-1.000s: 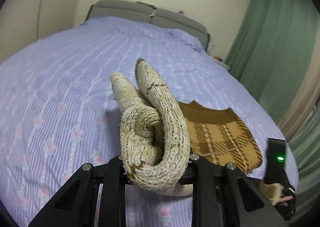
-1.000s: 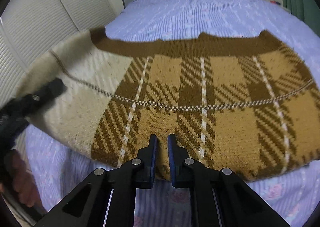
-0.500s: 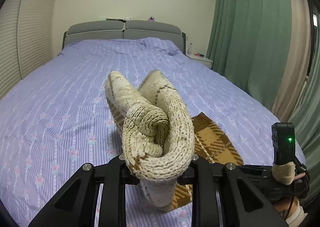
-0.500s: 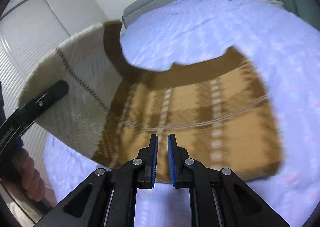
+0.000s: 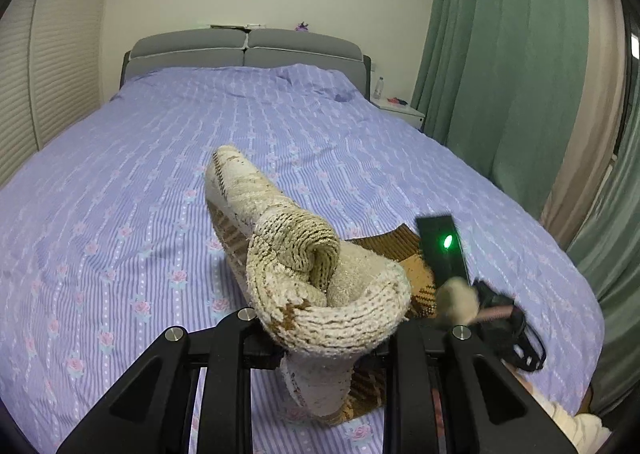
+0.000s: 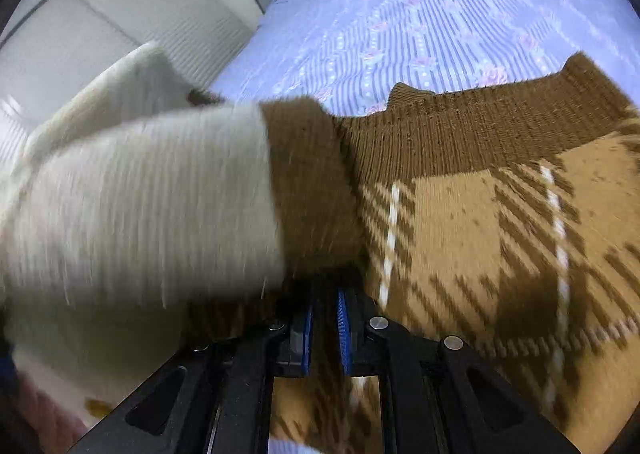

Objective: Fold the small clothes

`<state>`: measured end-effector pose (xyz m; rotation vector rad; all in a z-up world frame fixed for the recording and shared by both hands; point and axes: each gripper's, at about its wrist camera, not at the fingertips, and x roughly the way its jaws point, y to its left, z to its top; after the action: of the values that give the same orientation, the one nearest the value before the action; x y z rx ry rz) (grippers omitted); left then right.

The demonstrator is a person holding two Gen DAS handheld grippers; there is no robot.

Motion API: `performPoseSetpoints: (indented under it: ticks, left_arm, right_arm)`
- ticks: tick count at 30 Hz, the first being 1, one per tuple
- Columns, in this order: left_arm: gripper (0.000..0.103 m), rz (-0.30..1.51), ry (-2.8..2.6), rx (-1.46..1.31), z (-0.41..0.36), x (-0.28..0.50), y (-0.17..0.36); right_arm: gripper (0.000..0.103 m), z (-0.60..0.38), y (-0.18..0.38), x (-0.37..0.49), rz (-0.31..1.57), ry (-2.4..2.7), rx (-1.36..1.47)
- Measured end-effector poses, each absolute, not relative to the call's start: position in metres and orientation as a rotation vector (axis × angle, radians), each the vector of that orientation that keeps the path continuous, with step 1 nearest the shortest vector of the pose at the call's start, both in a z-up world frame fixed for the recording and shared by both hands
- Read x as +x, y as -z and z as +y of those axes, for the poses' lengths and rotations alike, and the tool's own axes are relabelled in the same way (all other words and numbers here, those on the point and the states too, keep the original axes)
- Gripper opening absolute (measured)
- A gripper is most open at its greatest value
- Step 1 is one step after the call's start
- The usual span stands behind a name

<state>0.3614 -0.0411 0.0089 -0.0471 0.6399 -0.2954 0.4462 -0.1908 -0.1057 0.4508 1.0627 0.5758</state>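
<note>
Pinching a cream fold of the sweater point(image 5: 320, 294), left claw point(image 5: 324, 338) angled downward, right claw point(image 6: 323, 318) pressed together over plaid

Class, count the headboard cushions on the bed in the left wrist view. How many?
2: left cushion and right cushion, side by side at the head of the bed. None appears hidden.
</note>
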Motion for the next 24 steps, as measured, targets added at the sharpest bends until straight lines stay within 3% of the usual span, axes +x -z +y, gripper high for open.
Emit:
performPoseSetpoints:
  ticks: [11,24]
  left_arm:
    - [0.025,0.63,0.462,0.118,-0.101,0.364,-0.012]
    - [0.025,0.691,0.544,0.165,-0.195,0.384,0.026]
  right_arm:
    - [0.013,-0.259,0.055,0.452,0.883,-0.539,0.534]
    - [0.013,-0.347,0.044,0.463,0.885,-0.429,0.486]
